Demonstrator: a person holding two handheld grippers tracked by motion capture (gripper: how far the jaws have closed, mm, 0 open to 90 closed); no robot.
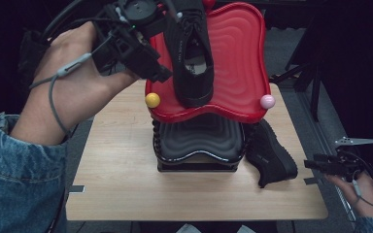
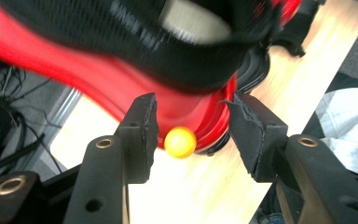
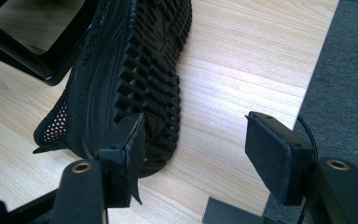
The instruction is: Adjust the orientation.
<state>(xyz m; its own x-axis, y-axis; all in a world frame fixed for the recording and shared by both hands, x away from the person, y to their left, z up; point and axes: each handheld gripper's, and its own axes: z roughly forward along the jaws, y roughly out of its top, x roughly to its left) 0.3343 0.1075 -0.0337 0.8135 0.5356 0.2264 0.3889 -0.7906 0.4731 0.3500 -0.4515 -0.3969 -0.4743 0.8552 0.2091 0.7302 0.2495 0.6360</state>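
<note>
L tongs (image 1: 162, 73) open by shoe (image 1: 192, 53) on red tray (image 1: 238, 58); R tongs (image 1: 315, 164) open. Shoe prob light, soft; grab heel collar.

Pale lettering along the side of the black shoe (image 1: 190, 53) beside the left gripper (image 1: 161, 73), too blurred to read, no other legible text

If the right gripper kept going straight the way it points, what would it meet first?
Probably the bare wooden table just beside the tipped black shoe; the right gripper stands open, its inner jaw by the sole, though depth is unclear.
</note>
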